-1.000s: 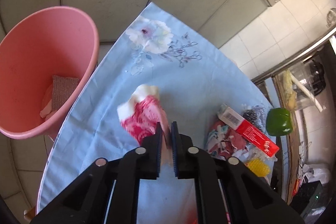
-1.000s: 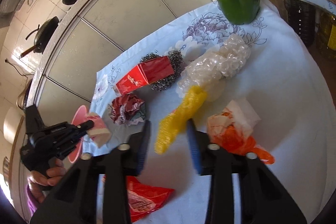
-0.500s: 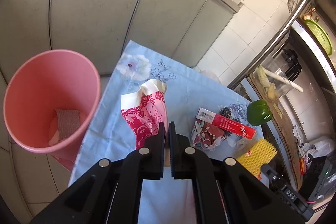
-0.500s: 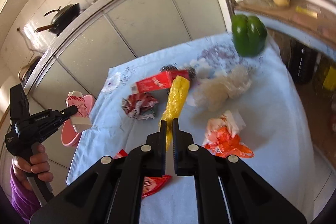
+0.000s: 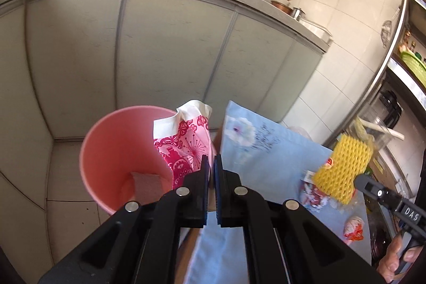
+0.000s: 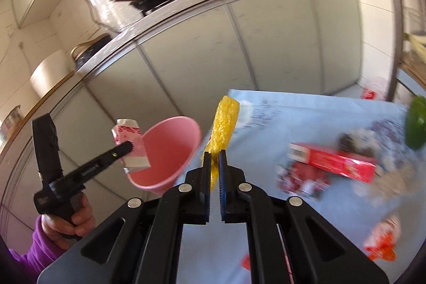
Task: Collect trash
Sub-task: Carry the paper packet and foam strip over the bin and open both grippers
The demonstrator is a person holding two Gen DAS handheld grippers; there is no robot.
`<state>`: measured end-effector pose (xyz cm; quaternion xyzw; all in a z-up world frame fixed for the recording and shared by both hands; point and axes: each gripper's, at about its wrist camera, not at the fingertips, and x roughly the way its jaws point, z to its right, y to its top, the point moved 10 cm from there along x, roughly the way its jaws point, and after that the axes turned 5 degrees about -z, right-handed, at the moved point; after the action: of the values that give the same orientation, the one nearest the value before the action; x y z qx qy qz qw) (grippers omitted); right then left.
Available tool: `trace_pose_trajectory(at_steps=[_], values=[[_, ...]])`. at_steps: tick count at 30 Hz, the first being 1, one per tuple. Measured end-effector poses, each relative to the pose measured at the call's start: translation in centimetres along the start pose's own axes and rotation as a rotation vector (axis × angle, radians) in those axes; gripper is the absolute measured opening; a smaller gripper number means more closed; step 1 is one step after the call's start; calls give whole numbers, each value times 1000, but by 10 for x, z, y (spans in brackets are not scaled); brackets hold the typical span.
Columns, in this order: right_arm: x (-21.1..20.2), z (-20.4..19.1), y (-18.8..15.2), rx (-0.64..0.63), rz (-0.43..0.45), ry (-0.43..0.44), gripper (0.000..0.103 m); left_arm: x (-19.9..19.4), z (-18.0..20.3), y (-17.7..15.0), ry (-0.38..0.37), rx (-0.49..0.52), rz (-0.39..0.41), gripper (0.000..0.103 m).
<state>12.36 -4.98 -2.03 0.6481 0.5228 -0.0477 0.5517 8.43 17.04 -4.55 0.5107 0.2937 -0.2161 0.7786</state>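
Observation:
My left gripper (image 5: pixel 209 164) is shut on a pink-and-white patterned carton (image 5: pixel 183 143), held above the near rim of the pink bin (image 5: pixel 111 148). A brownish pad (image 5: pixel 146 184) lies in the bin's bottom. My right gripper (image 6: pixel 215 159) is shut on a yellow foam net (image 6: pixel 225 121), raised over the table's left end beside the bin (image 6: pixel 170 151). The right wrist view shows the left gripper (image 6: pixel 129 148) with the carton (image 6: pixel 130 151) at the bin's far side. The left wrist view shows the net (image 5: pixel 342 167) at the right.
The blue floral cloth (image 6: pixel 306 119) covers the table. On it lie a red box (image 6: pixel 332 161), a crumpled red-and-white wrapper (image 6: pixel 300 177), a steel scrubber (image 6: pixel 351 143), a green pepper (image 6: pixel 415 124) and an orange-white wrapper (image 6: pixel 380 244). Grey cabinets stand behind the bin.
The right gripper shut on the yellow net and lifted it off the table towards the bin. The left gripper rose with the carton and swung from over the cloth to over the bin.

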Motion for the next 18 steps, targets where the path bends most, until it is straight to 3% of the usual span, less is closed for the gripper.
trace_pose_trajectory(at_steps=[8,18], values=[[87,-73,22,-101,-113,79,6,23,-43,-6,44,-55,-41,3],[166,-84,-11,-149,-272,31,6,64,-63,-19,75,-90,-108,4]])
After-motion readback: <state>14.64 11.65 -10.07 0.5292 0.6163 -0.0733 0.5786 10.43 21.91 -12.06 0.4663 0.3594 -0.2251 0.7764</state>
